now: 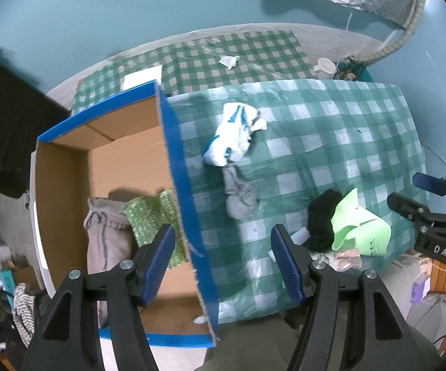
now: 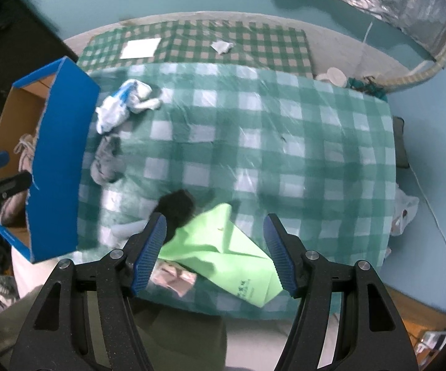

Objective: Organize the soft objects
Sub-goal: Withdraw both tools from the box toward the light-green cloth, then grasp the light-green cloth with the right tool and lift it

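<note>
A blue cardboard box [image 1: 176,154] [image 2: 62,160] stands at the left of the green checked table [image 1: 331,142] [image 2: 269,142]. Inside it lie a grey cloth [image 1: 105,235] and a green sparkly cloth [image 1: 151,216]. On the table lie a white-and-blue sock [image 1: 235,136] [image 2: 120,105], a grey sock [image 1: 238,198] [image 2: 105,160], a black soft item [image 1: 322,219] [image 2: 176,207] and a light green cloth [image 1: 359,228] [image 2: 223,253]. My left gripper [image 1: 223,262] is open, above the box wall. My right gripper [image 2: 213,253] is open above the green cloth; it also shows in the left wrist view [image 1: 421,191].
A pink crumpled item [image 2: 173,278] [image 1: 346,258] lies at the table's near edge. A second checked mat [image 2: 198,46] lies on the floor beyond, with white paper [image 2: 139,48] on it. A white cup [image 2: 334,75] stands at the far right.
</note>
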The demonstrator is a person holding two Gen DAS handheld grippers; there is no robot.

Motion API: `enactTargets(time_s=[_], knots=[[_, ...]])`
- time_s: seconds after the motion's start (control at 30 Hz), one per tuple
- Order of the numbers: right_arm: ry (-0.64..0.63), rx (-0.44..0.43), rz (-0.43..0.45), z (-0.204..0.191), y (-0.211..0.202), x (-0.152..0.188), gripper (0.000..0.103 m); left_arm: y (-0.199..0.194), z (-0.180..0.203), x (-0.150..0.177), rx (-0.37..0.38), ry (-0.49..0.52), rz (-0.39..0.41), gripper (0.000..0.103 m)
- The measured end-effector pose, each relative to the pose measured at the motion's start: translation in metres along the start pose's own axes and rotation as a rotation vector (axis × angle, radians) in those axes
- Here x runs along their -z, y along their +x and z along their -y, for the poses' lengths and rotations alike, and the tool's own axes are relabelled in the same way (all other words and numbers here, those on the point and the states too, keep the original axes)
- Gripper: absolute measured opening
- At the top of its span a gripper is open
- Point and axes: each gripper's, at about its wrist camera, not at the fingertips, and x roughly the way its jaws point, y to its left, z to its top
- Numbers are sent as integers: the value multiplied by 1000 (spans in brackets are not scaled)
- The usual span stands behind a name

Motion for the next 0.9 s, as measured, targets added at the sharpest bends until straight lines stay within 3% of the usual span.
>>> enactTargets(time_s=[0.53,0.9], knots=[[28,-20,-61,40,48,38,66,34,27,-11,-35,48,-44,66],[-205,7,-152,28,91,73,66,53,42,-17,-54,50,-54,66]])
